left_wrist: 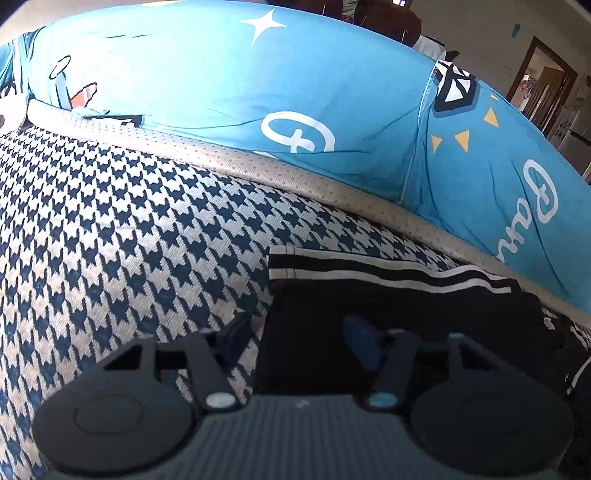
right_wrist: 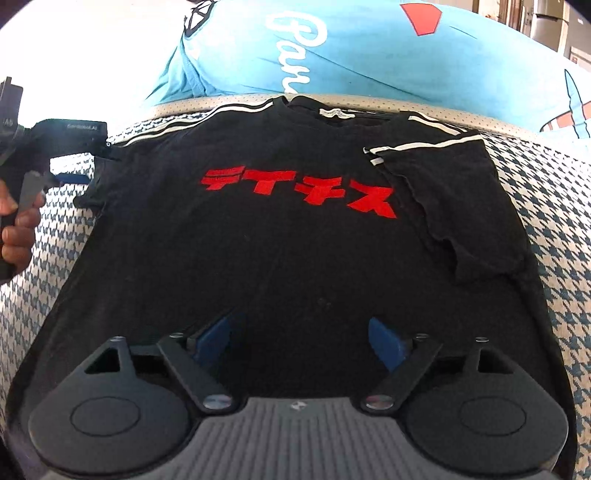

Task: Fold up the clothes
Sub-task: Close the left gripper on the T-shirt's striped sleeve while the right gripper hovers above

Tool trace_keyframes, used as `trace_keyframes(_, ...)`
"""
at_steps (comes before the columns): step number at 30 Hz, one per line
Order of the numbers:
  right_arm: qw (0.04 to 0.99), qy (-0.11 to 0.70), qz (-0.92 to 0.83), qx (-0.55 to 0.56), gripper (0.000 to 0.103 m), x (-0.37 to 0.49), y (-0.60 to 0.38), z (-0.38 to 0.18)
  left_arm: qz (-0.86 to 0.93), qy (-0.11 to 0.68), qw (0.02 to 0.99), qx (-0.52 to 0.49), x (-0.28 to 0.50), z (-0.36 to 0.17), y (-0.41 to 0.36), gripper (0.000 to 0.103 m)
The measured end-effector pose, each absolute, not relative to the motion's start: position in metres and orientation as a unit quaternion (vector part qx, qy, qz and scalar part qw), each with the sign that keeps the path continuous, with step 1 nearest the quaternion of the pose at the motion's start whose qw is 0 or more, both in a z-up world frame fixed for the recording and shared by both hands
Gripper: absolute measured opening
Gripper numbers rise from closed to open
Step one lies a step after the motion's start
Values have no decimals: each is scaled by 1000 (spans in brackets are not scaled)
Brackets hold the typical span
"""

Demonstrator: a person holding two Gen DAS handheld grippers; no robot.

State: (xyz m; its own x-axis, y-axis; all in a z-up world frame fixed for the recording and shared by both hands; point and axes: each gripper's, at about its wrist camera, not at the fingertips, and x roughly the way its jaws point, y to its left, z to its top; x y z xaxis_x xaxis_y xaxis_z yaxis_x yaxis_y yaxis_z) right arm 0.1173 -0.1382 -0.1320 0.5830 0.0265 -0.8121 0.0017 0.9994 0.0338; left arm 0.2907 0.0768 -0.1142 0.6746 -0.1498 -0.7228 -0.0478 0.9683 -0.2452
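A black T-shirt (right_wrist: 258, 240) with red lettering lies face up on a houndstooth bed cover (right_wrist: 554, 221), its collar toward a blue pillow (right_wrist: 369, 48) — one sleeve (right_wrist: 454, 192) already folded in over the chest. The right tongs (right_wrist: 299, 343) hover released above the lower hem. The left tongs (left_wrist: 299, 339) sit at the other sleeve (left_wrist: 369, 291); whether they are clenched on it I cannot tell.

A houndstooth cover (left_wrist: 110, 229) in dark blue and white spread over the bed, edged by a pale dotted mattress border (left_wrist: 258, 162). Behind it lay bright blue printed bedding (left_wrist: 229, 74). Far right, a brown wooden door frame (left_wrist: 532, 70) stood in a light wall (left_wrist: 491, 22), daylight washing the room.
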Motion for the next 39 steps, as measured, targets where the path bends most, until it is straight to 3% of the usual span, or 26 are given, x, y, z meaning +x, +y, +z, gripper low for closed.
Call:
trace_keyframes(9,889,459,3,5,87,120,-133,-134,-27,394,913,-103,288,-114,72,25)
trace_keyframes(15,889,459,2,1,88,120,-132,-134,-27,394,912,-113,288,-115,74,26)
trace_keyframes(18,889,459,2,1,88,119,-132,-134,-29,391,913,-109,288,-115,70,35)
trace_keyframes(21,889,459,2,0,88,119,-131,-134,-25,388,915,-108,289,-112,66,33)
trace_keyframes(23,889,459,3,1,88,119,-131,-134,-37,386,914,-120,289,-109,65,18)
trace_keyframes(36,889,459,1,6,88,118,-134,-133,-231,362,897,-102,251,-65,-25,20)
trace_keyframes(39,889,459,0,5,88,118,-133,-133,-284,377,878,-81,240,-69,-50,37)
